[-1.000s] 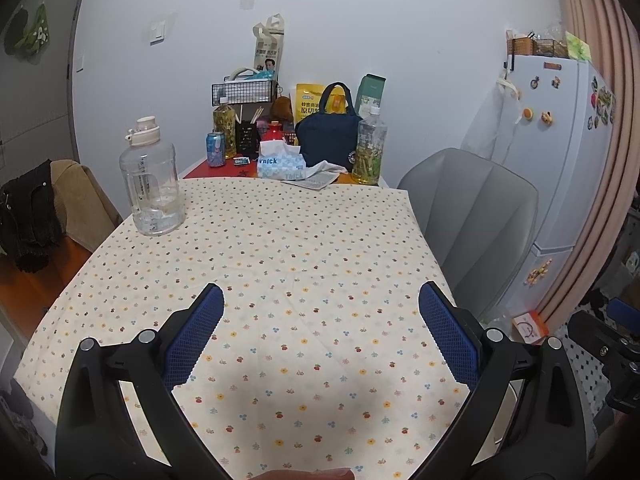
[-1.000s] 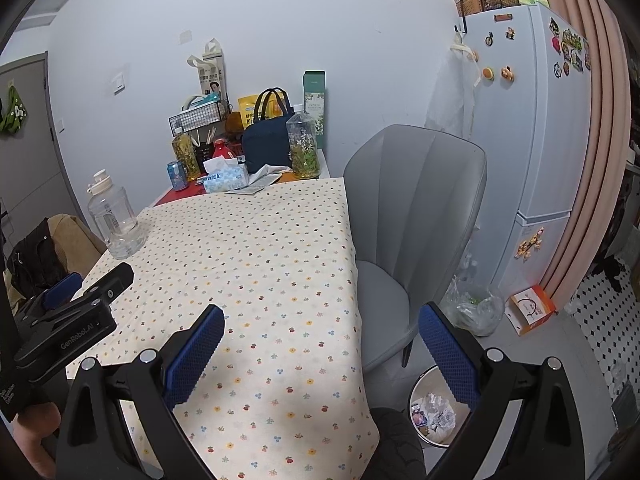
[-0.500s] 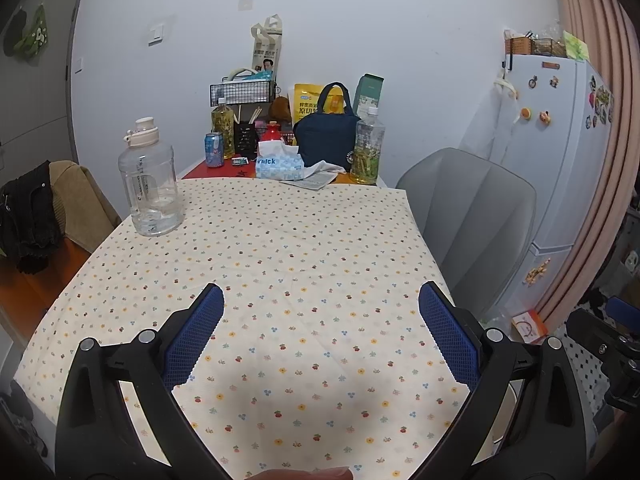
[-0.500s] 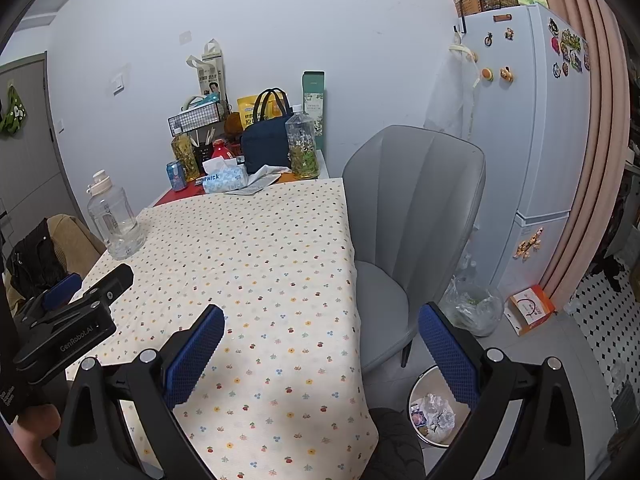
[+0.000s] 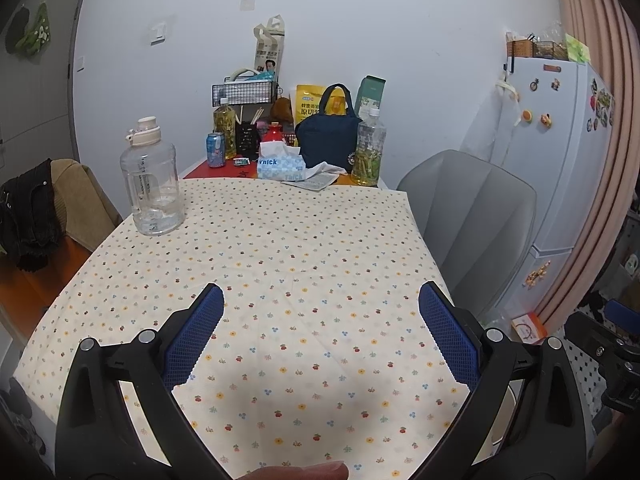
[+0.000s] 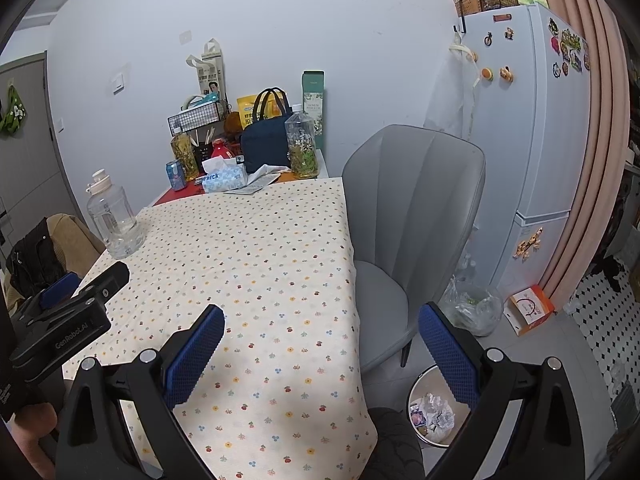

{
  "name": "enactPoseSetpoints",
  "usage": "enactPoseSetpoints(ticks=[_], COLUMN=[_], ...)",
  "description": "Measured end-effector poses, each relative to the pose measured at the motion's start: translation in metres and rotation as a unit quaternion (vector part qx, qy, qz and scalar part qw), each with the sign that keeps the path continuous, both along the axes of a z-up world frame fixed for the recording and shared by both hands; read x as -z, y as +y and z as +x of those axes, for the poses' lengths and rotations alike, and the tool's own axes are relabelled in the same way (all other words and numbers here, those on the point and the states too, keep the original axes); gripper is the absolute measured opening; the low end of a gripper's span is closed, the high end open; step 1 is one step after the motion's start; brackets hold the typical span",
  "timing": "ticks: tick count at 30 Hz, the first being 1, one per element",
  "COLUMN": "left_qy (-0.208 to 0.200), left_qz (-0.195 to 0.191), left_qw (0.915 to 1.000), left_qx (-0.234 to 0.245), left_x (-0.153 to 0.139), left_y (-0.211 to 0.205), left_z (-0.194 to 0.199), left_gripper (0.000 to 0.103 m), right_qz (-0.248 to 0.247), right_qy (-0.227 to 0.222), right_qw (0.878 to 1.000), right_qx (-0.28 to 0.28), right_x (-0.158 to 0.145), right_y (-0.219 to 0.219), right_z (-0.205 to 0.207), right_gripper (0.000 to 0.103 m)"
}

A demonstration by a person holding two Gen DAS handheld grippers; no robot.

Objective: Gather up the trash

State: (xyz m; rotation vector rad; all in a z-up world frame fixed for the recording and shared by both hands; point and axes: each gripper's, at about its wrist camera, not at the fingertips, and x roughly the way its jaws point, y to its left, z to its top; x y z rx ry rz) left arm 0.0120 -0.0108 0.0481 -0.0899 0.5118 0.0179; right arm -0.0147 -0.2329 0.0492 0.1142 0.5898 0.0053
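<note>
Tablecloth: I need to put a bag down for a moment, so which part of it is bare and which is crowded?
The flowered tablecloth is bare from its near edge to the tissue box, apart from the big clear water jug at the left edge. The far end is crowded: soda can, tissue box, navy bag and tea bottle stand close together.
</note>
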Motion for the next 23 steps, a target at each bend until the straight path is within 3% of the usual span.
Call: enactPoseSetpoints(ticks=[23], left_qy=[0.011], left_qz=[-0.005], left_qw=[0.9999], left_qx=[0.000], left_x=[0.0059], left_y=[0.0005], left_z=[0.0008], left_gripper=[0.097], right_qz=[-0.002], right_qy=[0.007], right_qw=[1.000], right_qx=[-0.003], right_x=[0.0070], right_y=[-0.0015], right_z=[0.0046], right_gripper=[0.095])
